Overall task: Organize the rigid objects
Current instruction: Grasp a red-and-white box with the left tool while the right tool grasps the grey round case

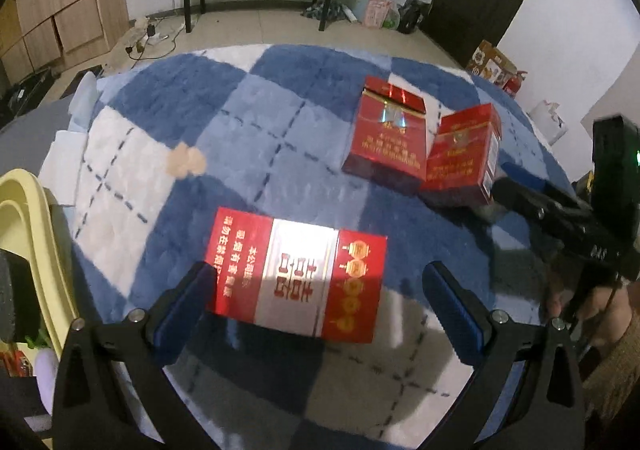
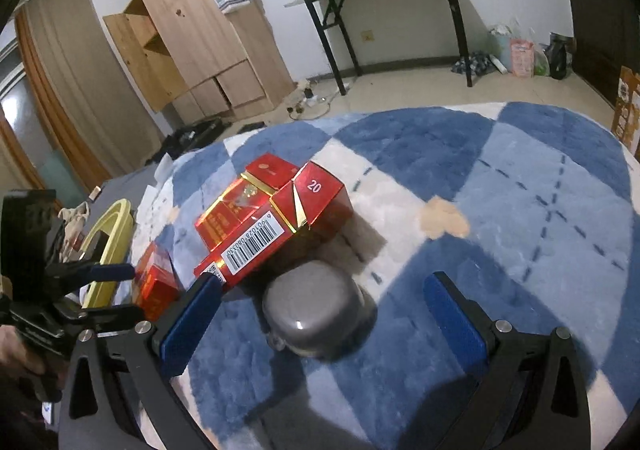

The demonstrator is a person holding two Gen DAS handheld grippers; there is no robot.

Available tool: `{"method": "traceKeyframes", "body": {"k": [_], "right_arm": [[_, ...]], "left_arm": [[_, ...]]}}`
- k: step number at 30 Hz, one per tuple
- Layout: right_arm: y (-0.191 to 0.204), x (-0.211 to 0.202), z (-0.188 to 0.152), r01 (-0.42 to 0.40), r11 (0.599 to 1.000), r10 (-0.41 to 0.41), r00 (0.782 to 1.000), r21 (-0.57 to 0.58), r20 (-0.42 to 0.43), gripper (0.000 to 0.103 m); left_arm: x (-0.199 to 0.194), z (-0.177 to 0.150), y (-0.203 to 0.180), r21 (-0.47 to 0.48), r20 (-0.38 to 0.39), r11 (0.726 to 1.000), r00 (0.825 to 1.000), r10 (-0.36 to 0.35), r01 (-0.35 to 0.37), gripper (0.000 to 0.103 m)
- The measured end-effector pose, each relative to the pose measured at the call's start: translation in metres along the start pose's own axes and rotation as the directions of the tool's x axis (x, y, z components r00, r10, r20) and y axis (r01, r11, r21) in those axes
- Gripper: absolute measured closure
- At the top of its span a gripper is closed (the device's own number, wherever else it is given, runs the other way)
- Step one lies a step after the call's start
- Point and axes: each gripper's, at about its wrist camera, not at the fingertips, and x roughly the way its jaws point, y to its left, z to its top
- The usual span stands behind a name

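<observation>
Jaws on my left gripper [image 1: 318, 290] stand wide apart with nothing gripped. The red-and-white cigarette pack [image 1: 298, 276] lies flat between the two blue pads, its near half inside the gap; the left pad overlaps its left edge, while the right pad stands apart from it. I judge this alignment prepares a grasp across the pack's long dimension, since the flat face offers no other purchase.

Jaws on my right gripper [image 2: 322, 314] are likewise fully spread and empty. A grey rounded case [image 2: 316, 310] rests on the rug between the pads, touching neither. Its low, smooth dome looks likely to slip unless the pads close low on its sides.

Beyond the case, at 11 o'clock in the right wrist view, two red cigarette packs sit together: the barcode pack [image 2: 256, 246] leans tilted against the upright pack [image 2: 320, 193], so moving one would probably unsettle the other. In the left wrist view the same pair appears at 1 o'clock.

All items rest on the blue-and-white checked rug [image 1: 248, 109], whose pile keeps them from sliding. At 9 o'clock in the left wrist view a yellow basin rim [image 1: 36, 234] lies at the rug's edge, a plausible collection point, though the task does not say so.
</observation>
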Motion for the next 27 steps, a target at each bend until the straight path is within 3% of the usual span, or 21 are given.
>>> {"method": "traceKeyframes", "body": {"k": [4,8,13,15,19,22,23,27], "right_arm": [[0.0,0.001,-0.013,-0.005,0.999,0.004,1.0,-0.031,-0.012,0.001],[0.003,0.003,-0.014,0.004,0.996,-0.006,1.0,-0.087,-0.027,0.001],[0.02,0.013,-0.015,0.021,0.983,-0.03,0.998,-0.182,-0.049,0.009],[0.023,0.021,-0.013,0.046,0.98,-0.059,0.996,-0.195,-0.062,0.014],[0.025,0.027,-0.01,0.086,0.976,-0.099,0.994,-0.2,-0.055,0.021],[0.027,0.027,-0.012,0.113,0.973,-0.124,0.991,-0.201,-0.044,0.037],[0.025,0.027,-0.011,0.115,0.975,-0.125,0.991,-0.19,-0.041,0.05],[0.027,0.028,-0.013,0.112,0.975,-0.124,0.991,-0.194,-0.05,0.051]], "left_arm": [[-0.003,-0.003,-0.001,0.004,0.006,0.999,0.999,-0.038,0.038,0.0],[-0.002,-0.005,-0.007,0.042,0.006,0.999,1.0,-0.025,0.025,0.0],[-0.004,-0.002,-0.003,0.096,-0.02,0.995,1.0,0.005,-0.003,0.0],[-0.001,-0.001,0.004,0.082,-0.041,0.997,0.999,0.002,0.001,0.0],[0.003,0.001,0.0,0.082,-0.01,0.996,1.0,0.02,-0.019,0.0],[0.008,0.002,-0.004,0.085,-0.002,0.995,0.999,0.054,-0.054,0.0],[0.008,0.0,-0.004,0.082,0.007,0.995,0.998,0.058,-0.058,0.0],[0.01,-0.002,0.0,0.094,-0.007,0.989,0.994,0.111,-0.11,0.0]]}}
